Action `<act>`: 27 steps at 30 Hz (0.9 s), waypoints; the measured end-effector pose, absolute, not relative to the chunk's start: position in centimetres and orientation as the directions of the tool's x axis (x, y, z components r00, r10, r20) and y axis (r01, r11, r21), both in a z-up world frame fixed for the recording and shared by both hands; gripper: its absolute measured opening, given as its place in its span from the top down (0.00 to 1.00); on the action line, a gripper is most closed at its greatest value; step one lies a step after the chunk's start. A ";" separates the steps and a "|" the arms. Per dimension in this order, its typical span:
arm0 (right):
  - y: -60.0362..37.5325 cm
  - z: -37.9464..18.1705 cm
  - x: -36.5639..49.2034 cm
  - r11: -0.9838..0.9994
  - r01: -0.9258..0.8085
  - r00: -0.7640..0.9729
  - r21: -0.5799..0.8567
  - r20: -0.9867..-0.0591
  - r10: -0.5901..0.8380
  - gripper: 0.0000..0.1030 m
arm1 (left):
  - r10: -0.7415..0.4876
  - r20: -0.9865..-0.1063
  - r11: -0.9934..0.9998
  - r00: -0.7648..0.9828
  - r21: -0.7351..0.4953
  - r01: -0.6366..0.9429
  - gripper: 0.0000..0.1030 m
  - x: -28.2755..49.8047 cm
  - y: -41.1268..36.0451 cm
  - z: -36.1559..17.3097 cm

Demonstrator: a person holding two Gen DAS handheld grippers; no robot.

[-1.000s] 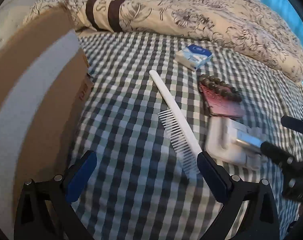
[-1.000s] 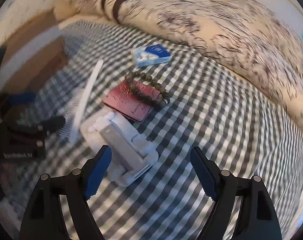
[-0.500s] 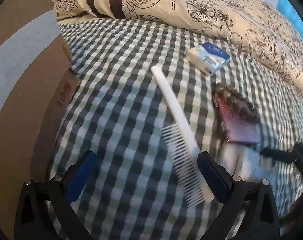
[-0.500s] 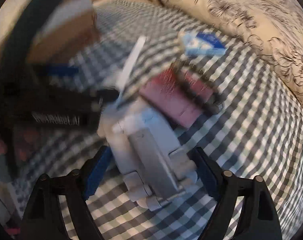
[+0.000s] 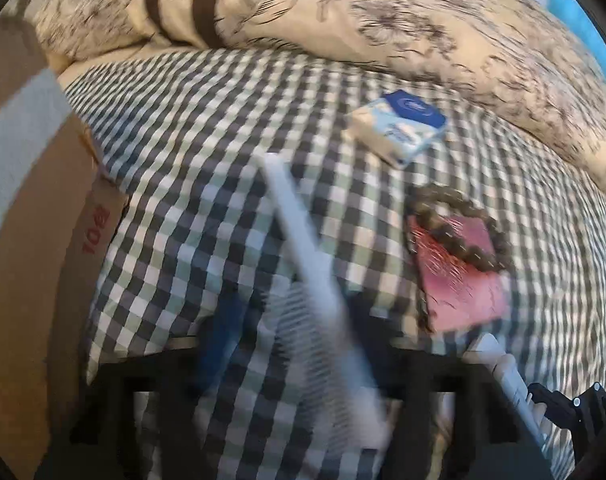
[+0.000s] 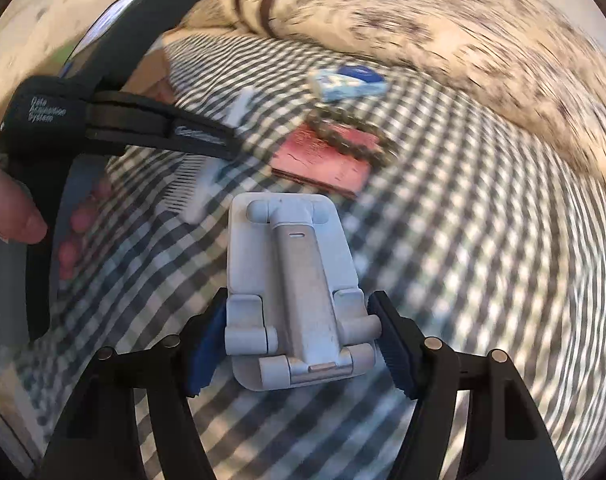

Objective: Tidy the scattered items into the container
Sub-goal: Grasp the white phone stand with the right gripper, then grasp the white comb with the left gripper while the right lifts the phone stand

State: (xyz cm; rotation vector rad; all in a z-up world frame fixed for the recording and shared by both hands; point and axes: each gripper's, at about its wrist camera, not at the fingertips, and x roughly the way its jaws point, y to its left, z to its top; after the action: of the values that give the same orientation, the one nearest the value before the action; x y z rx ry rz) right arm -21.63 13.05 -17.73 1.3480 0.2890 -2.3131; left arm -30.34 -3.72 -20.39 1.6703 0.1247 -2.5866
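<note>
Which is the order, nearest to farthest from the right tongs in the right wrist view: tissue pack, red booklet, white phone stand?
1. White phone stand: between the right tongs.
2. Red booklet: beyond the stand, slightly right, with beads on it.
3. Tissue pack: farthest, near the floral quilt.

A checked sheet [image 5: 207, 128], dark and pale squares, covers the whole bed and shows in both views. Along the far edge lies a cream quilt [image 5: 443, 28] printed with dark sketched flowers, rumpled, with two broad brown stripes [image 5: 183, 12] crossing its fold on the left. Beyond it on the far right there is a sliver of bright blue [image 5: 571, 4], too blurred to say what.
</note>
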 end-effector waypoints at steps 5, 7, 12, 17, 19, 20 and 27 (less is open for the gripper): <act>15.3 -16.2 -20.2 -0.914 0.389 -0.462 0.117 -0.834 -0.303 0.35 | 0.059 -0.917 -0.991 -0.393 -0.101 0.086 0.68 -29.8 -4.5 -19.6; 16.4 -15.7 -20.0 -0.920 0.354 -0.461 0.166 -0.826 -0.326 0.35 | 0.086 -0.909 -0.988 -0.409 -0.130 0.082 0.69 -29.2 -4.7 -18.7; 17.5 -14.8 -19.7 -0.926 0.308 -0.479 0.220 -0.805 -0.350 0.38 | 0.094 -0.886 -0.993 -0.455 -0.116 0.021 0.92 -27.2 -2.8 -16.1; 17.4 -14.6 -20.0 -0.921 0.309 -0.455 0.235 -0.814 -0.361 0.78 | 0.108 -0.883 -0.994 -0.457 -0.109 -0.026 0.93 -26.8 -1.8 -15.0; 17.3 -14.9 -20.5 -0.926 0.305 -0.468 0.223 -0.811 -0.350 0.79 | 0.110 -0.894 -0.994 -0.434 -0.111 -0.025 0.93 -27.0 -1.8 -15.8; 17.4 -15.1 -20.8 -0.927 0.294 -0.473 0.233 -0.808 -0.353 0.79 | 0.101 -0.903 -0.994 -0.418 -0.104 -0.016 0.93 -27.1 -1.9 -16.5; 17.6 -16.7 -23.1 -0.946 0.221 -0.489 0.237 -0.813 -0.317 0.79 | 0.101 -0.910 -0.994 -0.402 -0.110 -0.002 0.88 -26.2 -3.1 -19.4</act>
State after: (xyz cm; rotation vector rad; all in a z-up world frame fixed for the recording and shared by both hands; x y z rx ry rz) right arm -23.08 17.60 -16.68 1.3767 -0.1438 -2.4662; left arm -26.15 -3.08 -19.37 1.7493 0.1459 -2.6791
